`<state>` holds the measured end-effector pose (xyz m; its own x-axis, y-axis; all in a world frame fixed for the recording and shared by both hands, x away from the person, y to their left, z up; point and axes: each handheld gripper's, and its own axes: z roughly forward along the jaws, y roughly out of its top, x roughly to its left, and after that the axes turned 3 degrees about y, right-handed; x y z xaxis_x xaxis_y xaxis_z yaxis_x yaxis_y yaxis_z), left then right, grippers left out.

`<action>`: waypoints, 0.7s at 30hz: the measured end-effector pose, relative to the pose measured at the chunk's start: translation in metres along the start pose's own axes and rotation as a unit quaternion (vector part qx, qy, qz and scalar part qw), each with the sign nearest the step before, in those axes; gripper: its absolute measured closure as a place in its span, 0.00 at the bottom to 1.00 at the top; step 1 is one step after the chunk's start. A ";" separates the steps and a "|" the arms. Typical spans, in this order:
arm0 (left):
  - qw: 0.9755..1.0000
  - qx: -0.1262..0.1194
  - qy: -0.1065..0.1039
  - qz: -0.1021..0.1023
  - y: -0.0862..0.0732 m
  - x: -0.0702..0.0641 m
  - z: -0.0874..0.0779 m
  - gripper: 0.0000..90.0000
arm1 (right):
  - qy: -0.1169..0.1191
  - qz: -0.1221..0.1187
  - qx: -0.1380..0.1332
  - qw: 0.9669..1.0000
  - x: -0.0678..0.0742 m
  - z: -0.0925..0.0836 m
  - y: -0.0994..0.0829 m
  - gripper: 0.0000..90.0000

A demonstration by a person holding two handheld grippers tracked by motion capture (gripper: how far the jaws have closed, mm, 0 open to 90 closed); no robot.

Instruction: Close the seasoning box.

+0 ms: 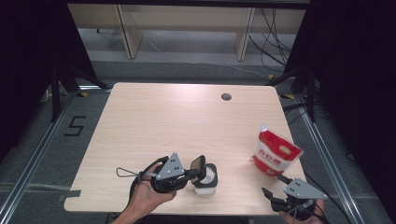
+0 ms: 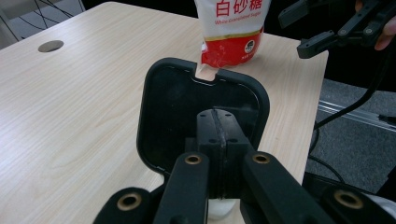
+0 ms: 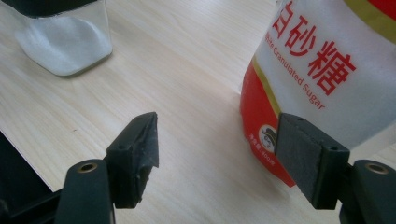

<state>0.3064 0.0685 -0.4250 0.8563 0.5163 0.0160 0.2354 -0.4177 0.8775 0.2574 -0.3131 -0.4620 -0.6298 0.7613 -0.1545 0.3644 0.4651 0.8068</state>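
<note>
A clear jar (image 1: 205,183) with white grains in it stands near the table's front edge, its black hinged lid (image 1: 198,165) flipped up. My left gripper (image 1: 194,174) is shut, and its joined tips rest against the inner face of the raised lid (image 2: 168,107); I see nothing pinched between the jaws (image 2: 219,122). A red and white bag of granulated sugar (image 1: 275,154) stands upright at the right. My right gripper (image 1: 272,184) is open just in front of the bag (image 3: 327,70) with bare table between its jaws (image 3: 217,149). The jar (image 3: 65,42) sits farther off to that gripper's left.
The light wooden table (image 1: 177,121) has a round cable hole (image 1: 226,97) near its far edge. The sugar bag stands close to the table's right edge. Beyond the table lie floor, loose cables and desk legs.
</note>
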 end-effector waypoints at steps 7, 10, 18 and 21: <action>1.000 0.012 -0.009 0.004 -0.001 -0.005 0.012 0.99 | -0.001 -0.001 -0.001 1.000 0.000 0.000 0.000 0.35; 1.000 0.021 -0.012 0.009 -0.004 -0.005 0.015 0.99 | 0.001 -0.004 0.001 1.000 0.001 0.000 0.000 0.35; 0.999 0.029 -0.017 0.010 -0.010 -0.007 0.024 0.99 | -0.002 -0.009 -0.001 1.000 0.000 0.000 0.000 0.35; 0.999 0.029 -0.015 0.012 -0.009 -0.007 0.024 0.99 | 0.000 -0.004 0.000 1.000 0.001 0.000 0.000 0.35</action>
<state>0.3092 0.0510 -0.4446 0.8754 0.4831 0.0204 0.2406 -0.4718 0.8482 0.2568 -0.3119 -0.4621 -0.6334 0.7569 -0.1610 0.3591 0.4718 0.8053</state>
